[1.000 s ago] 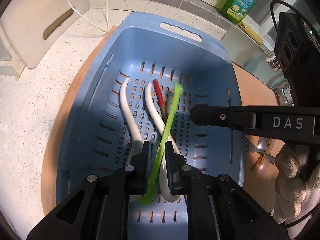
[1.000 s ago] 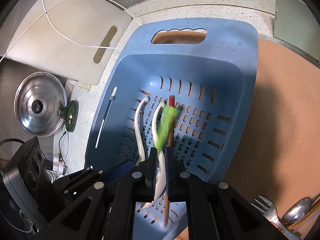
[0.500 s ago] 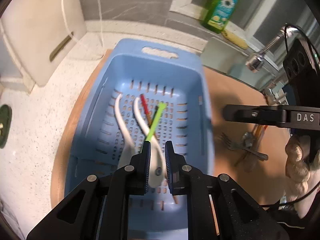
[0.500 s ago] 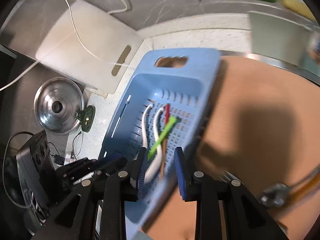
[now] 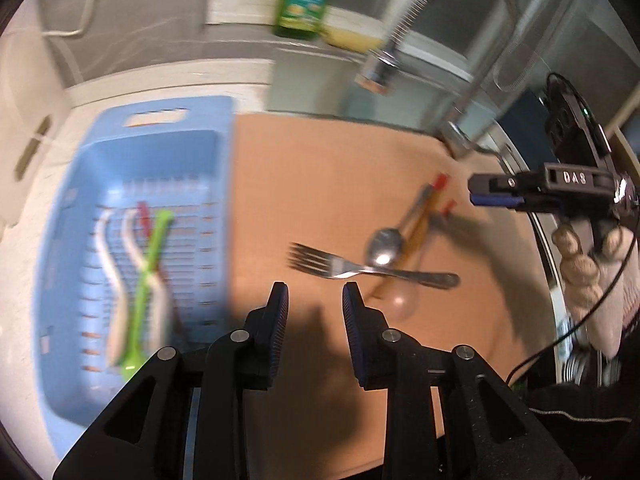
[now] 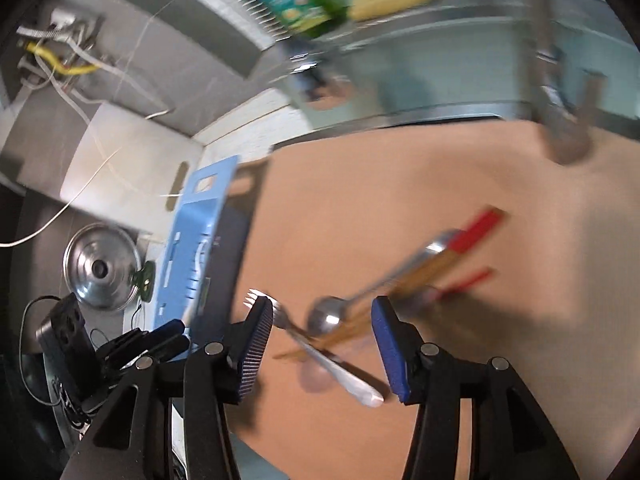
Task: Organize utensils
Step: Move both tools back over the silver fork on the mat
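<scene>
basket: blue basket (image 5: 132, 152) sits on the left part of the brown mat (image 5: 328, 184), handle slot at its far end. It is the drop-off bin, so sorted pieces lie lengthwise on its slotted floor.
sorted: in the basket, two white spoons (image 5: 110, 264), a green spoon (image 5: 150, 264) and a red-tipped chopstick (image 5: 143, 216) crossing them. Looks like finished work.
unsorted: right of the basket, well apart from it, a small pile on the mat: fork (image 5: 360, 270) lying crosswise over a metal spoon (image 5: 385, 246) and red-tipped chopsticks (image 5: 424, 220). A pale blob just below the fork may be another spoon; too blurred to tell.
why the pile: my read is it's the pick-up stock, left loose and overlapping, so the fork on top goes first.
left gripper (image 5: 314, 308): jaws have just been opening, now partly spread, nothing between them. Hovers over bare mat between basket and pile, fork tines just ahead.
right gripper (image 6: 322, 340): jaws have just been opening, now spread wider than the left, pads not pressing on anything. Pile sits in the gap in its own view; contact not visible, frame blurred.
step: judged as heading to the next pick from the pile.
risk: crossed pieces may drag along when one is lifted.
</scene>
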`<state>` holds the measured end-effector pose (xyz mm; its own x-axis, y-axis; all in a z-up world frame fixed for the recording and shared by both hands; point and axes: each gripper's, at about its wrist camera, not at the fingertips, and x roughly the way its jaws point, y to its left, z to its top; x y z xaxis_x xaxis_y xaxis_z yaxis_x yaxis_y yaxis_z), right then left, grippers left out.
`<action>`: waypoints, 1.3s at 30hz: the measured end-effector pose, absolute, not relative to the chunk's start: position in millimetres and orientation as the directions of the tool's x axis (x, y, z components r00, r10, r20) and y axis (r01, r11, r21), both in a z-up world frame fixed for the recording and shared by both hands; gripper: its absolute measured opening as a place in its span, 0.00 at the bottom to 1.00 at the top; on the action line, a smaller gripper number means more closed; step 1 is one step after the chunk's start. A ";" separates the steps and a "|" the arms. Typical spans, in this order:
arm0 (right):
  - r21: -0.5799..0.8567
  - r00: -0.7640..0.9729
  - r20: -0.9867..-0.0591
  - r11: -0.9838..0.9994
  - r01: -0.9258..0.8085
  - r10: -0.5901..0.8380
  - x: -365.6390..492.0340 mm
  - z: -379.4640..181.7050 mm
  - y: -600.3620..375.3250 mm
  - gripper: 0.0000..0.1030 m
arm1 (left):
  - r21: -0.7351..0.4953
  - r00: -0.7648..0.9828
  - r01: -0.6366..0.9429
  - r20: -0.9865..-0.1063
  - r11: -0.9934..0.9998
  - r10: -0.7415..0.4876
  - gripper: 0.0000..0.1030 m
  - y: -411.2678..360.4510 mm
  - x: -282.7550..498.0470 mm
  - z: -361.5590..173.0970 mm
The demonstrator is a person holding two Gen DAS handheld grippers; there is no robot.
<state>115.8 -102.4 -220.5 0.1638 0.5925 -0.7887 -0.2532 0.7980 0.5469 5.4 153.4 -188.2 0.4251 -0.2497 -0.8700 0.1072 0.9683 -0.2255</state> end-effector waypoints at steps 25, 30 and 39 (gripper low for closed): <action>0.659 -0.043 -0.731 0.689 -0.301 0.681 53.2 -254.9 -90.9 0.46 | -0.171 0.114 0.211 -0.974 0.962 -0.198 0.25 102.1 122.9 -250.1; 0.668 -0.070 -0.732 0.695 -0.267 0.678 57.1 -271.1 -83.6 0.46 | -0.211 0.054 0.187 -0.973 0.959 -0.225 0.25 108.0 119.6 -260.5; 0.658 -0.051 -0.746 0.724 -0.210 0.663 74.3 -284.6 -90.1 0.46 | -0.226 0.032 0.182 -0.971 0.957 -0.235 0.25 111.6 90.2 -261.1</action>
